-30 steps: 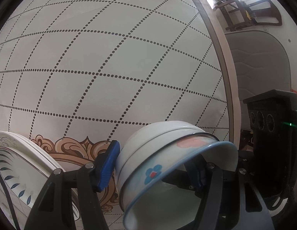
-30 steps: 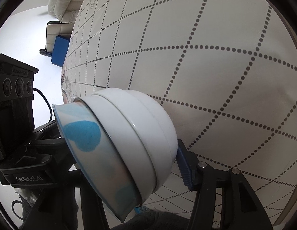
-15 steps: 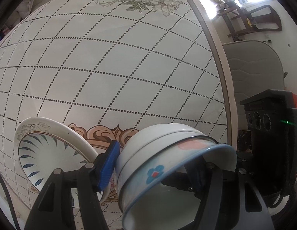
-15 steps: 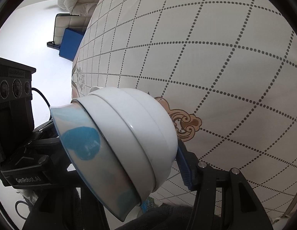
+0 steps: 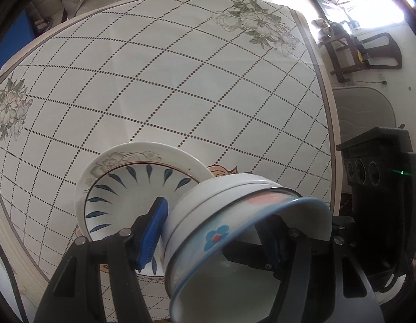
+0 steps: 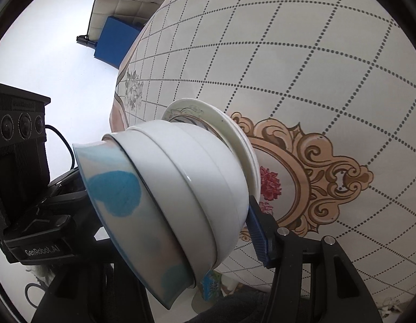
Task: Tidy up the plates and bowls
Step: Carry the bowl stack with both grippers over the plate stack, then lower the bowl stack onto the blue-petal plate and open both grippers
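left gripper + right gripper fingers clamp bowl stack | shared weight | above plates on counter

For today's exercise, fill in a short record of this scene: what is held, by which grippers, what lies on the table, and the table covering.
held item: stack of nested bowls, tilted on its side
outer bowl: blue rim, blue flower print
grip: left gripper and right gripper, each clamped across the stack
on the table: stack of plates, the top one with blue leaf marks
relation: bowls are above and beside the plates; contact cannot be told
table covering: tablecloth with dotted diamond grid and flower prints
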### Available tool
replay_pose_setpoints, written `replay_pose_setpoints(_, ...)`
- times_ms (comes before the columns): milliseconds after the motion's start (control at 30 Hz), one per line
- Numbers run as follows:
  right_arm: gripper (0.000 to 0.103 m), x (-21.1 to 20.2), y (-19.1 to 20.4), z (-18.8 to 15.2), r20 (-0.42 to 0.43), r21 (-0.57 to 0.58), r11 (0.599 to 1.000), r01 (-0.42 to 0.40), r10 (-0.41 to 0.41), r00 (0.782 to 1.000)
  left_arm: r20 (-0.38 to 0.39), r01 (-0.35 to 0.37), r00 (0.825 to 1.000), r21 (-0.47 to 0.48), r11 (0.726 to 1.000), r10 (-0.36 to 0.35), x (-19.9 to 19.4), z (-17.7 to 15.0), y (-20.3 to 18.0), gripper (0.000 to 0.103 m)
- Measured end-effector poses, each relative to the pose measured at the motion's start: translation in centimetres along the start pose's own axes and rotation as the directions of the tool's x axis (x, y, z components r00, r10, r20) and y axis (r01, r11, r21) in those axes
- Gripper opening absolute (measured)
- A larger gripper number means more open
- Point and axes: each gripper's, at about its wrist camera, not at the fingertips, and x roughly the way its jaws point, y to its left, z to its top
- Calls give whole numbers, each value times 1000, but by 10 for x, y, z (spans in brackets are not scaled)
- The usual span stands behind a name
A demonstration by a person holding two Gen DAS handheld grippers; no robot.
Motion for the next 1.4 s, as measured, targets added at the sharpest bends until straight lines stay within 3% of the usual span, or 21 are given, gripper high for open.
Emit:
replay_pose_setpoints(233, 58, 42, 29, 8, -56, -32, 999, 23, -25, 998, 0, 9, 1000, -63, 998, -9, 1, -7, 51, 61)
replay_pose_setpoints(533, 58, 88, 30, 17, -120, -43, 997, 71, -76, 990, -18, 37, 999, -138, 990, -40, 20, -16, 96, 60)
replay_pose_setpoints(833, 57, 110, 32, 26, -141, -50, 991, 126, -132, 981, -27, 55, 998, -165, 985, -60, 32, -17, 109, 60)
replay_pose_setpoints(1400, 58, 109, 33, 31, -162, -59, 989, 136, -144, 976, -1, 34, 999, -195, 980, -35, 22, -21, 113, 61)
